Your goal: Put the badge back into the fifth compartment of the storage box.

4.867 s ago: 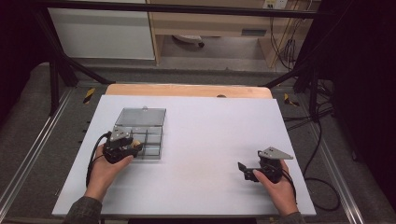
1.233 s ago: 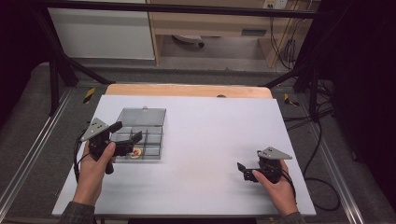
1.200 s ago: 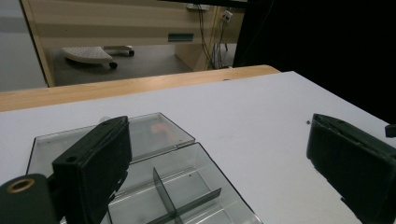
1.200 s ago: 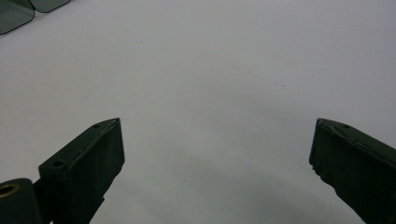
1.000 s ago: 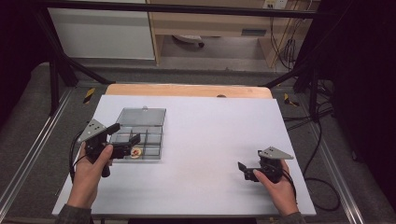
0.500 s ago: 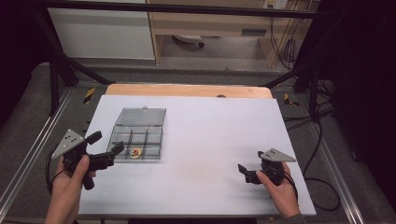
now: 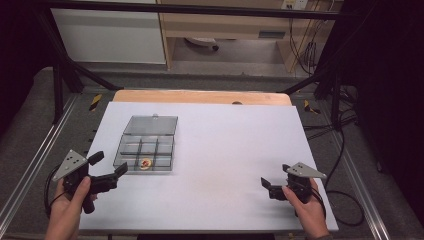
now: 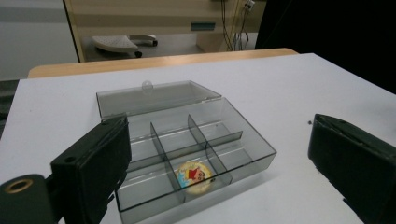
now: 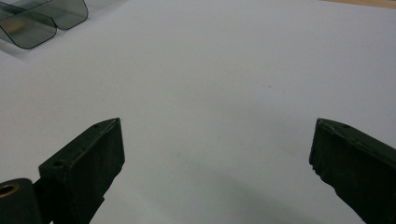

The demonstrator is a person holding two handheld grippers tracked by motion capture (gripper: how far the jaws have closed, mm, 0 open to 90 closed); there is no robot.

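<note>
My left gripper [image 7: 108, 167] is near the left edge of the worktop [image 7: 225, 135], close to the front left corner. Its jaws are spread wide apart and hold nothing. It points at the clear plastic box [image 7: 146, 151], which sits just beside it, toward the left side of the worktop. The two are not touching.

The box is open. Its lid [image 7: 150, 125] lies flat behind it, toward the far edge. Thin walls split the box into little rooms. A small round badge [image 8: 193, 174] with a red and yellow cartoon picture lies in a middle room of the row closest to me.

My right gripper [image 7: 272, 186] is near the front right corner of the worktop, well apart from the box. Its jaws are spread wide too, with nothing between them but the bare white top.
</note>
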